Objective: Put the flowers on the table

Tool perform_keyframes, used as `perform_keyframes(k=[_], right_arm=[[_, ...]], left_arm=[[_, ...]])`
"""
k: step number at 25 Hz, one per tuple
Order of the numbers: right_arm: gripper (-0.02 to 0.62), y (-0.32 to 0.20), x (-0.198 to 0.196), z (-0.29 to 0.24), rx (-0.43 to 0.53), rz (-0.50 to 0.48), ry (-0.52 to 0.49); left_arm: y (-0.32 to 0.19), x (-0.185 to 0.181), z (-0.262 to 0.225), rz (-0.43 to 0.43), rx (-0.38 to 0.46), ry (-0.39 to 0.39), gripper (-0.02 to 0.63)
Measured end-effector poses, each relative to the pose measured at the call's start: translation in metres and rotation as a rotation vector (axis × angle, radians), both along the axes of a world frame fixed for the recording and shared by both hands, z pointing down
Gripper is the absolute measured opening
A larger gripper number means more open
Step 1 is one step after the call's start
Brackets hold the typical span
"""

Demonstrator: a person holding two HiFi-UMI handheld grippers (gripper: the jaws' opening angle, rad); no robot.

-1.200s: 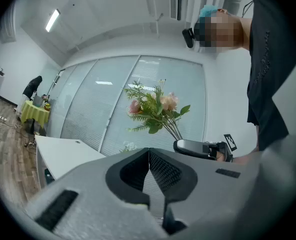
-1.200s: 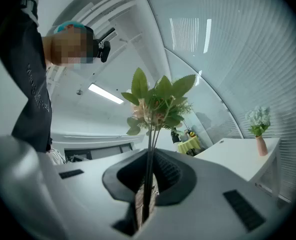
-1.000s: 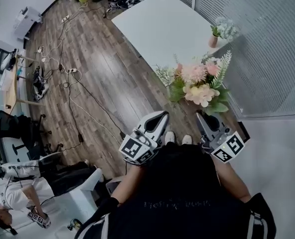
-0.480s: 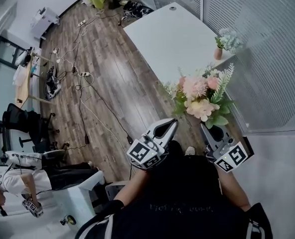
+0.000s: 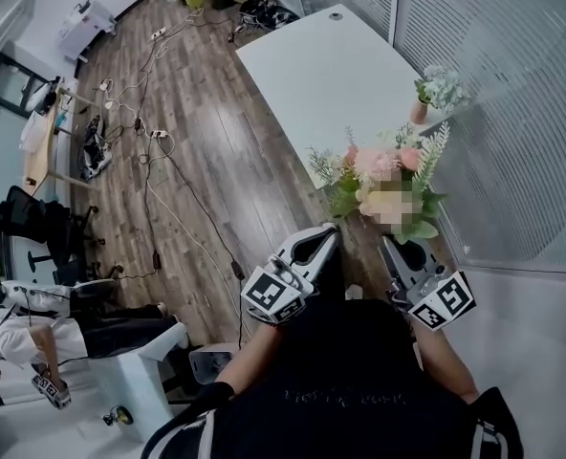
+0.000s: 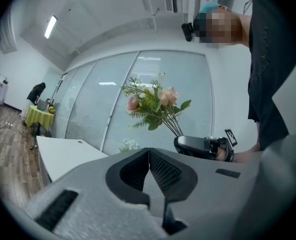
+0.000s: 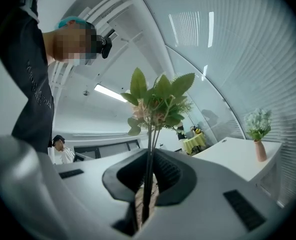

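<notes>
Currently catalogued, one moment, two hand-held grippers.

Item 1: flowers point(image 5: 369, 165), a bunch of pink and cream blooms with green leaves and fern sprigs on long thin stems. They are held upright in the air, clear of any surface. From the head view the bunch shows against the near corner of the table point(image 5: 331, 65); whether it hangs over the table top or over the floor cannot be told.

Item 2: right gripper point(image 5: 390, 244). In its own view the fingers pinch the flower stems, which pass up between the pads, with the leafy heads point(image 7: 158, 99) above.

Item 3: left gripper point(image 5: 331, 230), level, beside the right one. Its fingers are pressed together with nothing between them point(image 6: 148, 151). Its view shows the flowers point(image 6: 155, 104) and the right gripper off to its right.

Item 4: table, white, long, bare apart from one small vase point(image 5: 426, 94) of pale flowers near the glass wall point(image 5: 512, 113).

Item 5: wooden floor point(image 5: 206, 161) with loose cables and power strips.

Item 6: a black office chair point(image 5: 34, 228) at far left; a seated person point(image 5: 34, 342) at lower left.
</notes>
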State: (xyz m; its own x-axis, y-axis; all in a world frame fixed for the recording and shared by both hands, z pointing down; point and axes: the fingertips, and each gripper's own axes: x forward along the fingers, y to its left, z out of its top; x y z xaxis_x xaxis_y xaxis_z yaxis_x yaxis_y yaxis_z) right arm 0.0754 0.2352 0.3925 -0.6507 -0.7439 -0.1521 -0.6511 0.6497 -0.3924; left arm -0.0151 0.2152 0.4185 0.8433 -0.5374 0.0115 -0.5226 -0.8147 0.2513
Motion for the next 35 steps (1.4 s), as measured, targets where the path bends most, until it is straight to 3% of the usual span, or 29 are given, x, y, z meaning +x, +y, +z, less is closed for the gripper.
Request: perform_keyframes(k=[5, 15, 21, 24, 27, 35], right_arm=[[0.037, -0.037, -0.007, 0.009, -0.014, -0.01, -0.016], [0.037, -0.151, -0.027, 0.017, -0.058, -0.035, -0.01], [0.037, -0.164, -0.029, 0.021, -0.085, -0.014, -0.018], [0.037, -0.168, -0.029, 0.028, -0.09, -0.001, -0.021], [0.037, -0.203, -0.033, 0.027, -0.102, 0.006, -0.025], [0.037, -0.275, -0.04, 0.029, -0.144, 0.002, -0.008]], left_arm=[[-0.037, -0.008, 0.014, -0.014, -0.051, 0.03, 0.018], [-0.151, -0.025, 0.022, -0.002, -0.066, 0.017, 0.018], [-0.168, -0.026, 0.014, 0.004, -0.082, 0.06, 0.018], [-0.169, -0.03, 0.029, 0.017, -0.079, 0.035, 0.018], [-0.203, -0.039, 0.036, 0.011, -0.096, 0.032, 0.018], [-0.281, -0.039, 0.022, 0.017, -0.088, 0.117, 0.018]])
